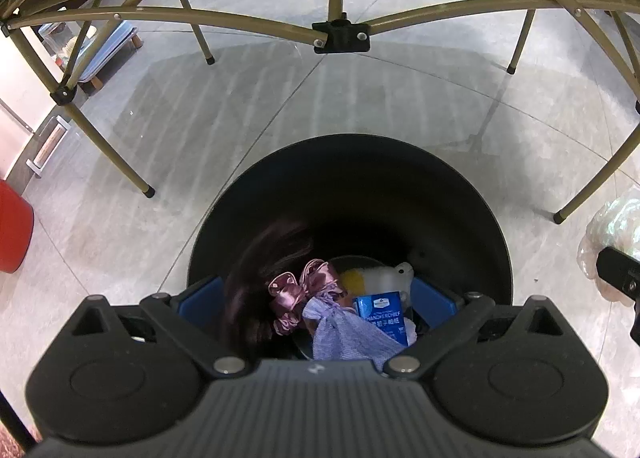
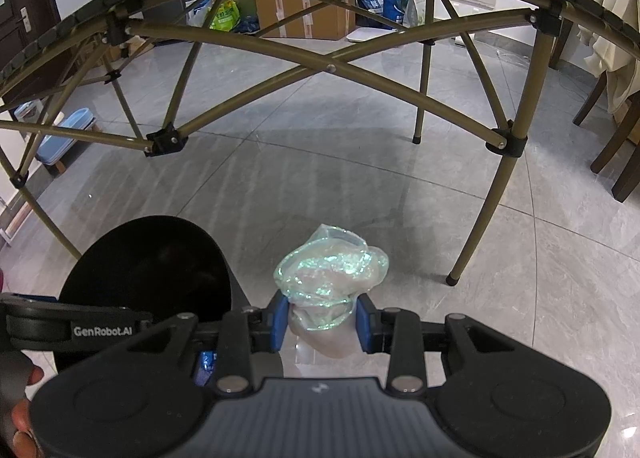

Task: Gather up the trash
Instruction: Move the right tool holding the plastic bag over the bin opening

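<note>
A black round trash bin (image 1: 360, 186) stands on the grey tiled floor; it also shows in the right wrist view (image 2: 152, 258). Inside lie a purple satin bow (image 1: 304, 290), a lilac cloth (image 1: 352, 334), a blue handkerchief pack (image 1: 382, 314) and a white and yellow item (image 1: 380, 278). My left gripper (image 1: 316, 304) hangs open over the bin's mouth, with nothing between its blue pads. My right gripper (image 2: 322, 322) is shut on a crumpled iridescent plastic bag (image 2: 332, 270), held above the floor just right of the bin. The bag shows at the right edge of the left wrist view (image 1: 612, 234).
A folding table's olive metal frame and legs (image 2: 516, 146) arch over the scene just beyond the bin (image 1: 340, 34). A red object (image 1: 12, 226) sits at the left. Dark wooden chair legs (image 2: 612, 146) stand at the right. Boxes and bags (image 2: 304, 6) line the far wall.
</note>
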`<act>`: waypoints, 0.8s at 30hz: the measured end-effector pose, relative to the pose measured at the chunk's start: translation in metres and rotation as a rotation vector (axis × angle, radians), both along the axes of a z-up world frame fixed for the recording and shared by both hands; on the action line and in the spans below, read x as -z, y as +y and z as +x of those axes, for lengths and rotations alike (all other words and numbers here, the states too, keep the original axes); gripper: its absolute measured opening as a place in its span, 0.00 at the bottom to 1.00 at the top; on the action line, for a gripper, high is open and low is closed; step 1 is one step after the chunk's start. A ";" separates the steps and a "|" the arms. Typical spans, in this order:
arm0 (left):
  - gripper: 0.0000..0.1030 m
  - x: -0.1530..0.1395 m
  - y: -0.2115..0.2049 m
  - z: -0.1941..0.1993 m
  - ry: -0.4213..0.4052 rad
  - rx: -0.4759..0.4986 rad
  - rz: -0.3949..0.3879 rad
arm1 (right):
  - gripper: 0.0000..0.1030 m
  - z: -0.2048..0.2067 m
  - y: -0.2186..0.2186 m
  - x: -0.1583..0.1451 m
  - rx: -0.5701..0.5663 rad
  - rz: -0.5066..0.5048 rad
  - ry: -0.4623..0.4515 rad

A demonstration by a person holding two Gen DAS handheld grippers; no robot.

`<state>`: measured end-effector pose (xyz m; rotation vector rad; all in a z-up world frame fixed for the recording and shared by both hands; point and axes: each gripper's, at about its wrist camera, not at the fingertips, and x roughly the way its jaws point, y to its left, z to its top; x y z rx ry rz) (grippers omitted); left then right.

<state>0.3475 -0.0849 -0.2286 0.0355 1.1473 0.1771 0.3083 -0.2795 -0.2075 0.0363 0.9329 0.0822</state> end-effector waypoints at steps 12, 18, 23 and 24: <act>1.00 -0.011 0.019 -0.004 -0.031 -0.012 -0.028 | 0.32 -0.001 0.005 0.000 -0.016 0.006 0.005; 1.00 -0.017 0.030 -0.007 -0.046 -0.015 -0.035 | 0.32 -0.001 0.009 -0.002 -0.032 0.008 0.007; 1.00 -0.021 0.037 -0.011 -0.057 -0.018 -0.039 | 0.32 -0.002 0.015 -0.002 -0.047 0.010 0.010; 1.00 -0.022 0.039 -0.012 -0.059 -0.020 -0.041 | 0.32 -0.002 0.016 -0.003 -0.050 0.010 0.011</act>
